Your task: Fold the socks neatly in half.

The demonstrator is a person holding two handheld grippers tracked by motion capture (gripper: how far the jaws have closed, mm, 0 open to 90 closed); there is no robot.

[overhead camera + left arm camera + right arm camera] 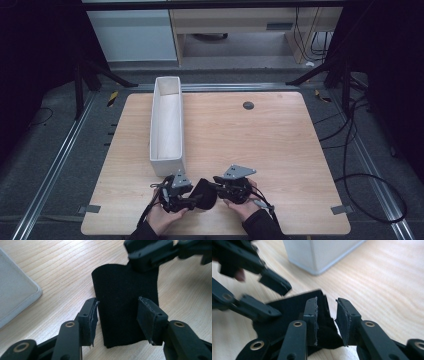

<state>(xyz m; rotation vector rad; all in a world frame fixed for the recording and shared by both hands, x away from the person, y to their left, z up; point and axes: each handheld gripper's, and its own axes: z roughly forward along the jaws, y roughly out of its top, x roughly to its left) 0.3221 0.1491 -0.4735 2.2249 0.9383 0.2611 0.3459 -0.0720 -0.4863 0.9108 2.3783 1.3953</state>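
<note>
Dim room, dark floor, cables trailing at right, pale cabinets showing at the back. Wooden table [280, 145] sitting in the middle under the high view. Long white box [167, 125] standing on the left half of the table, one short end facing the near edge.

Black cloth [204, 194] lying on the wood near the front edge, just in front of that end of the box, between the two tools.

Left gripper [199, 199] reaching in from the left side of the cloth, jaws standing wide. In the left gripper view, cloth [125, 307] lying flat between the two pads, neither pad pressing on it; box corner [17, 300] showing at left, other tool sitting over the far edge of the cloth.

Right gripper [216, 183] coming in from the right, jaws narrow but with a gap. In the right gripper view, an edge of the cloth [322, 327] bunching up in that gap; contact with the pads hard to judge, so grip not confirmed. Box [319, 252] standing beyond.
</note>
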